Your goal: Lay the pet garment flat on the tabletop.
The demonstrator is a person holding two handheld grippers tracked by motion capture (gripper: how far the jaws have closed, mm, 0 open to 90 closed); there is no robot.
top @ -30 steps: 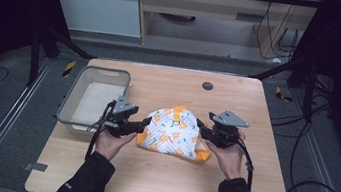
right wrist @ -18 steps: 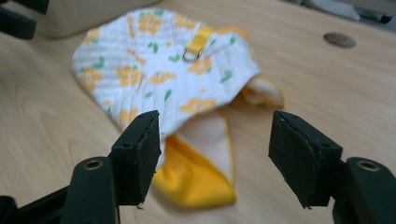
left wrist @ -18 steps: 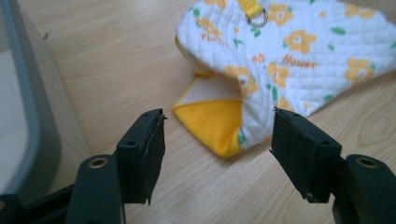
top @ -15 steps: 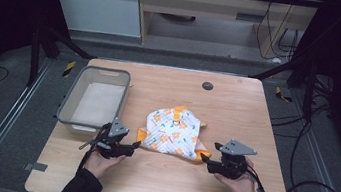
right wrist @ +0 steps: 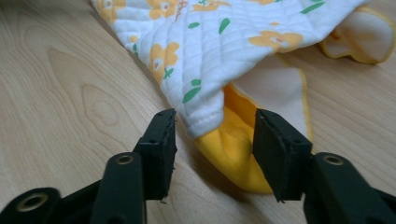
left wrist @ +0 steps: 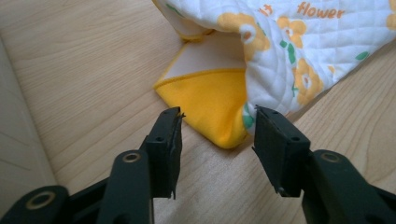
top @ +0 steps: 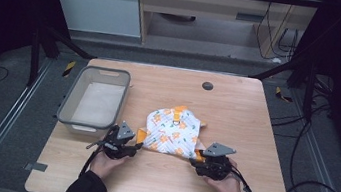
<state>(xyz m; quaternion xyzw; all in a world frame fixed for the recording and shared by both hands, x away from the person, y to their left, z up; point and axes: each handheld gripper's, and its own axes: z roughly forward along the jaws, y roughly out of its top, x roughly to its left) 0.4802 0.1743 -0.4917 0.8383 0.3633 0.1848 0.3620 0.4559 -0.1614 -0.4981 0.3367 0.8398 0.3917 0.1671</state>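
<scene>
Already down at the table (top: 256, 118), left gripper (left wrist: 217, 133) and right gripper (right wrist: 212, 135) closing, not yet clamped, around yellow corners of the flowered cloth (top: 173, 132); lifting or spreading left.

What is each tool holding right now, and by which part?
Nothing yet. The left tool brackets the orange corner of the flowered cloth and the right tool its other near corner, jaws just closing, pads not pressing.
</scene>
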